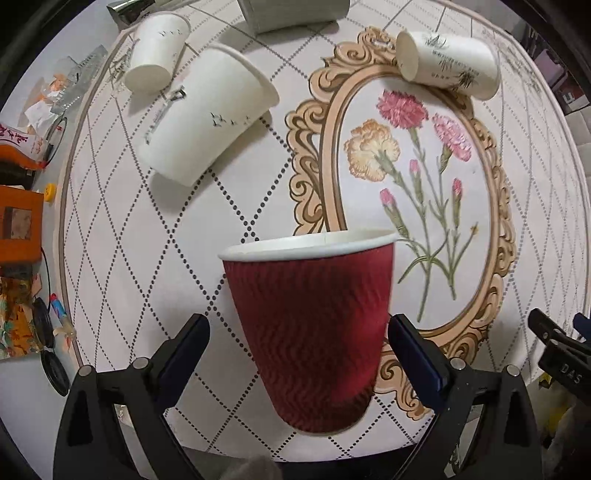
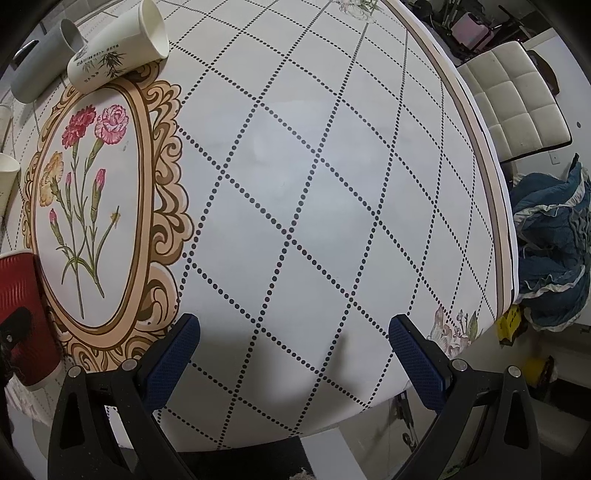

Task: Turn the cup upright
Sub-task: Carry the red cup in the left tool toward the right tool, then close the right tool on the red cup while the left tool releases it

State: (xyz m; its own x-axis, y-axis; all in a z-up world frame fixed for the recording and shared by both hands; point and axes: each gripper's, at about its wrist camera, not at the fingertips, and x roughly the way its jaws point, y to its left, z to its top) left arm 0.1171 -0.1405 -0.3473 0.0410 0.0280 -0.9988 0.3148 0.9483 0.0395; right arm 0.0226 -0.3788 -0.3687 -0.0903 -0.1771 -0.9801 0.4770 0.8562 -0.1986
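A dark red ribbed paper cup (image 1: 314,325) with a white rim stands upright on the table, mouth up, between the fingers of my left gripper (image 1: 295,354). The jaws are wide open, with a gap on the left side and the right pad close to the cup wall. The same cup shows at the left edge of the right wrist view (image 2: 22,314). My right gripper (image 2: 293,354) is open and empty over bare tablecloth. Three white paper cups lie on their sides: one large (image 1: 207,118), one at the back left (image 1: 157,51), one at the back right (image 1: 448,62).
The round table has a dotted-diamond cloth (image 2: 314,184) with a framed flower print (image 1: 417,177). A grey container (image 1: 295,14) lies at the back. Boxes and clutter (image 1: 22,221) sit off the left edge. A white chair (image 2: 517,107) and blue fabric (image 2: 550,247) stand beyond the right edge.
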